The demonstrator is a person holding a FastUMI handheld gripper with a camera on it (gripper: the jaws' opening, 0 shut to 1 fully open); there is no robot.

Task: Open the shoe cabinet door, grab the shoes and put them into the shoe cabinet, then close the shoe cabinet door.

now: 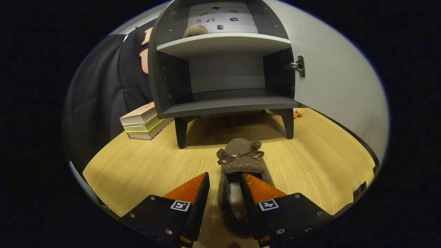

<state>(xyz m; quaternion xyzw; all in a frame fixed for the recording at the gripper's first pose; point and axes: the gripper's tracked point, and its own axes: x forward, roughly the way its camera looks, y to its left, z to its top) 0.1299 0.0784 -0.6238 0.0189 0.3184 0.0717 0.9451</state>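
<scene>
Gripper view: fingers (245, 193) of the gripper (224, 179) spread apart, straddling the heel end of a brown fuzzy shoe (241, 162) on the wooden floor (137, 172); right finger dipping into the shoe's opening, left finger clear of its side, so not pinching it. Bow across the shoe's upper, just ahead of the fingertips. Beyond the shoe, shoe cabinet (224, 100) on dark legs, door (330, 69) swung open to the right. Second brown shoe (195, 31) on the upper shelf. Stacked books (143, 122) beside the cabinet's left leg.
</scene>
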